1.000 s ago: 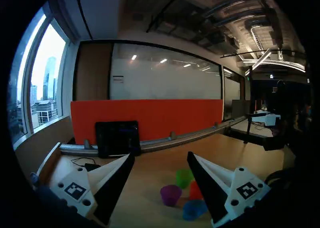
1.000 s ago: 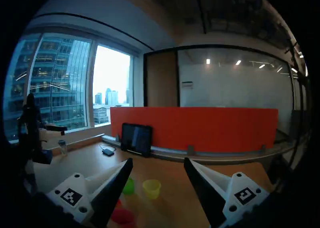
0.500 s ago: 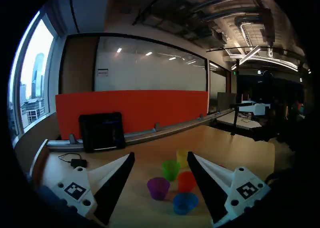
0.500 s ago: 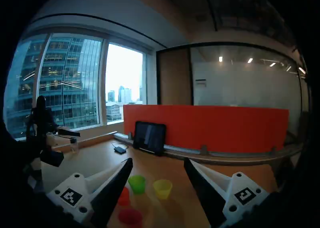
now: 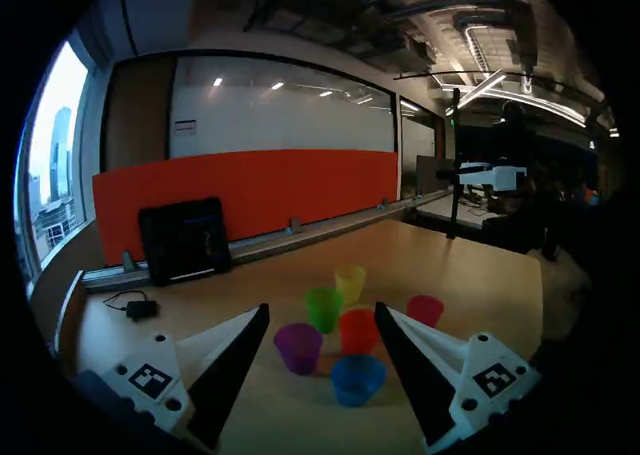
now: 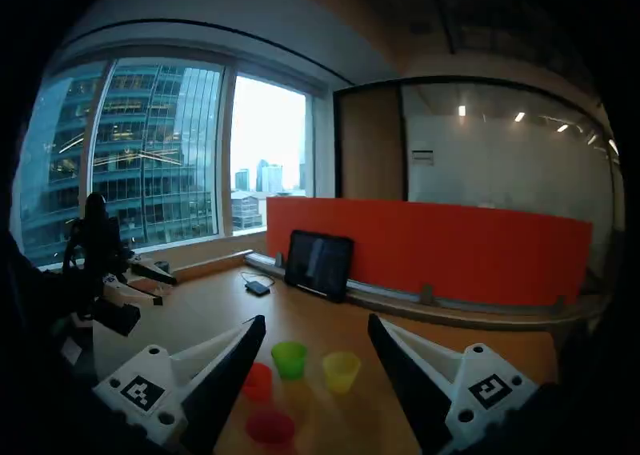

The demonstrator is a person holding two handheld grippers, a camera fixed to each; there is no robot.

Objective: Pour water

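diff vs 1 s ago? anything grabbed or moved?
Left tool swung right and dipped, bringing the yellow cup and red cup into its view; right tool swung left. Nothing grabbed or released. Both tools stay open and empty; the cups sit unmoved on the table.

Left gripper (image 5: 320,306), right gripper (image 6: 316,318) (seemingly level): jaws spread.

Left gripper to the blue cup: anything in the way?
Nothing visible. The blue cup sits on the table nearest the left gripper, framed by its open fingers. The purple cup and orange cup stand beyond it, not in front.
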